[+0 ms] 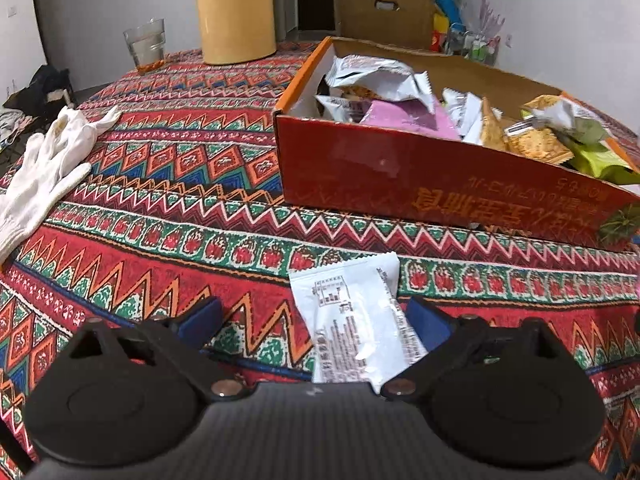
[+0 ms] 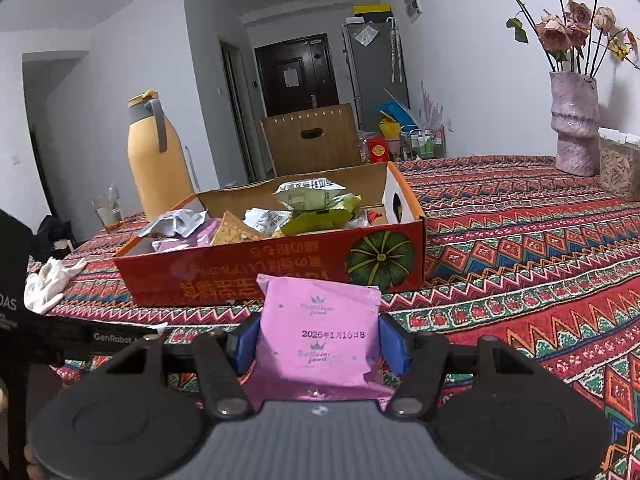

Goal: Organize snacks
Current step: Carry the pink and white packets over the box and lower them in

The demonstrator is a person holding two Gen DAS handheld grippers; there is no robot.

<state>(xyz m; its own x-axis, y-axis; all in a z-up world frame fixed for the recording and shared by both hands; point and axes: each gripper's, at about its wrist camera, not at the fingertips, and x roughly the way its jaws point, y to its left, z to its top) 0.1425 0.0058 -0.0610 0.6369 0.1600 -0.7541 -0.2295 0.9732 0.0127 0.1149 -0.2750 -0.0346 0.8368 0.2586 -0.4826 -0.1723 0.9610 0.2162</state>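
Snack packets (image 1: 384, 92) lie heaped in an open red cardboard box (image 1: 400, 176) on the patterned tablecloth (image 1: 168, 200). A white snack sachet (image 1: 356, 320) lies flat on the cloth just near of the box, between the wide-spread jaws of the left gripper (image 1: 316, 316); its right edge sits by the right pad, but the pads do not press on it. The right gripper (image 2: 320, 344) clamps a pink snack packet (image 2: 320, 332) upright between its blue pads, near of the box. Far left stand a yellow thermos jug (image 1: 234, 12) and a drinking glass (image 1: 146, 44); white gloves (image 1: 44, 168) lie at the left.
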